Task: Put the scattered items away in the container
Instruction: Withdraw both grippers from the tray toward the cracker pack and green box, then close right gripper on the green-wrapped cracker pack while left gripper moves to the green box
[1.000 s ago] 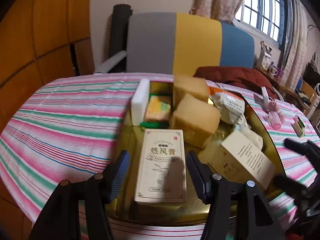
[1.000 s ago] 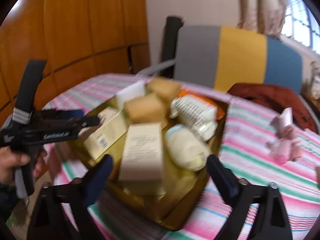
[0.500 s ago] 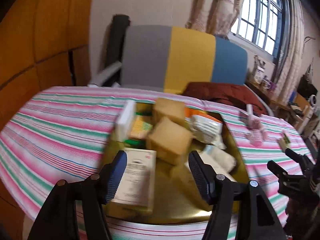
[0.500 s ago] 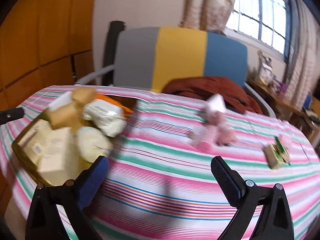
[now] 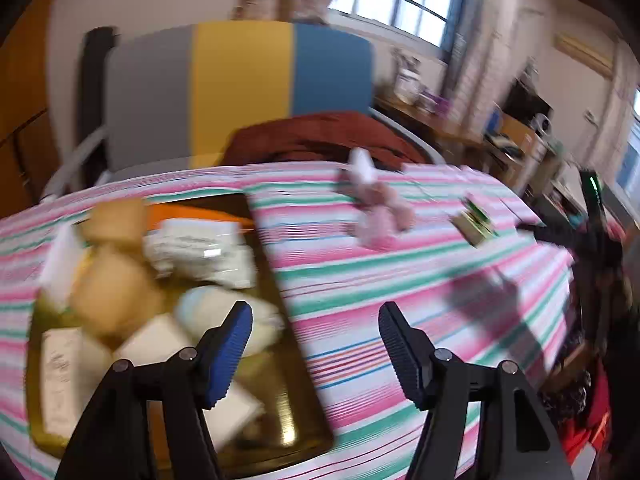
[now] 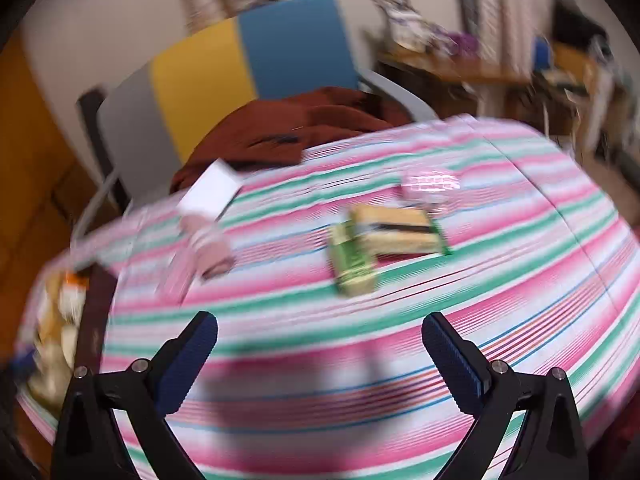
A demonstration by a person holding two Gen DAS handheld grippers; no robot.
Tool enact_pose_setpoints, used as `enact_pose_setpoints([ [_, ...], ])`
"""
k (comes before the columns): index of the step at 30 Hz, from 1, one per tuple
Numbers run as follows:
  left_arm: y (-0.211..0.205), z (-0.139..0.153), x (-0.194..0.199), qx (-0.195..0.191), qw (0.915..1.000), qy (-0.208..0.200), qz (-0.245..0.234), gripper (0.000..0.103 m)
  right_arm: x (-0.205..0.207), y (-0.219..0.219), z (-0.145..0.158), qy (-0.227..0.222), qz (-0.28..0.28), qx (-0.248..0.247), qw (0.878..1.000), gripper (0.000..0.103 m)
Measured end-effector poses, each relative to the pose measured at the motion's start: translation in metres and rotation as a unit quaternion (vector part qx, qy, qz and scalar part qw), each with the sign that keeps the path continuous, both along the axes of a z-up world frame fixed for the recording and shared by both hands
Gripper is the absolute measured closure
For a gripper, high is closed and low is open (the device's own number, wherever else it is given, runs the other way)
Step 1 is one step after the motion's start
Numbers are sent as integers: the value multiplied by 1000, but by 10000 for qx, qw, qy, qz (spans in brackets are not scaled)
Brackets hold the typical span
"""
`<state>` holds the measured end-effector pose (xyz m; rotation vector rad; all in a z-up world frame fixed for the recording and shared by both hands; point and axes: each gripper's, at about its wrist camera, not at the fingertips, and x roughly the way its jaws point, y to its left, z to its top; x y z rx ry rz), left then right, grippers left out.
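A gold tray (image 5: 296, 412) at the left of the striped table holds several boxes, tan blocks and white packets. My left gripper (image 5: 314, 340) is open and empty over the tray's right edge. My right gripper (image 6: 320, 356) is open and empty above bare cloth. Ahead of it lie a green-and-yellow sponge pack (image 6: 384, 240), a clear pink packet (image 6: 430, 184) and a pink item with a white box (image 6: 208, 216). These also show in the left wrist view: the pink item (image 5: 376, 212) and the sponge pack (image 5: 474, 224). Both views are blurred.
The round table has a pink, green and white striped cloth (image 6: 360, 360). A grey, yellow and blue chair (image 5: 240, 92) with a red-brown garment (image 5: 320, 140) stands behind it. A cluttered desk (image 6: 460, 60) is at the back right.
Both grippers have swung right, away from the tray toward the loose items. The right view now faces the sponge pack; the tray has slid to its left edge. Both stay open.
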<state>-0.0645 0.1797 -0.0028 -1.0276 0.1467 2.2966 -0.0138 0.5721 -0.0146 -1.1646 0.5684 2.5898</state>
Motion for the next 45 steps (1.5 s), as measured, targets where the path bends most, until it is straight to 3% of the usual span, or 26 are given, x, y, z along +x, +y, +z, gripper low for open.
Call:
enact_pose_setpoints([
  [5, 65, -13, 14, -194, 9969, -115, -753, 36, -23, 71, -13, -102, -438, -1394, 9892, 0],
  [7, 83, -18, 18, -263, 9951, -149, -939, 36, -38, 90, -32, -237, -531, -2178, 9743, 0],
  [9, 101, -23, 22, -331, 9932, -176, -1105, 36, -48, 99, -50, -291, -643, -2625, 9623, 0],
  [12, 116, -28, 24, -410, 9914, -167, -1231, 36, -57, 101, -73, -260, -907, -2979, 9499, 0],
  [16, 123, -32, 21, -509, 9904, -161, -1272, 36, -59, 105, -90, 196, -1255, -3265, 9366, 0],
  [18, 123, -36, 18, -500, 9905, -193, -1266, 36, -62, 111, -89, 285, -1384, -3268, 9345, 0],
  [26, 116, -48, 10, -337, 9912, -447, -1199, 36, -94, 121, -88, -214, -2129, -3301, 9194, 0],
  [29, 111, -52, 9, -295, 9907, -528, -1216, 36, -116, 114, -81, -620, -2343, -2682, 9324, 0],
  [32, 106, -55, 9, -277, 9903, -588, -1225, 36, -139, 99, -76, -1093, -2048, -1808, 9557, 2],
  [34, 102, -56, 10, -247, 9903, -600, -1229, 36, -143, 91, -75, -1296, -1834, -1406, 9643, 8],
  [38, 95, -56, 7, -186, 9908, -626, -1183, 36, -130, 102, -73, -1189, -1530, -1683, 9665, 24],
  [39, 94, -56, 6, -167, 9911, -628, -1165, 36, -126, 106, -72, -1233, -1508, -1669, 9665, 42],
  [42, 92, -55, 5, -116, 9913, -627, -1149, 36, -112, 116, -72, -1242, -1180, -1838, 9679, 46],
  [45, 97, -54, 6, -166, 9911, -592, -1180, 36, -102, 115, -72, -1437, -849, -1560, 9735, 46],
])
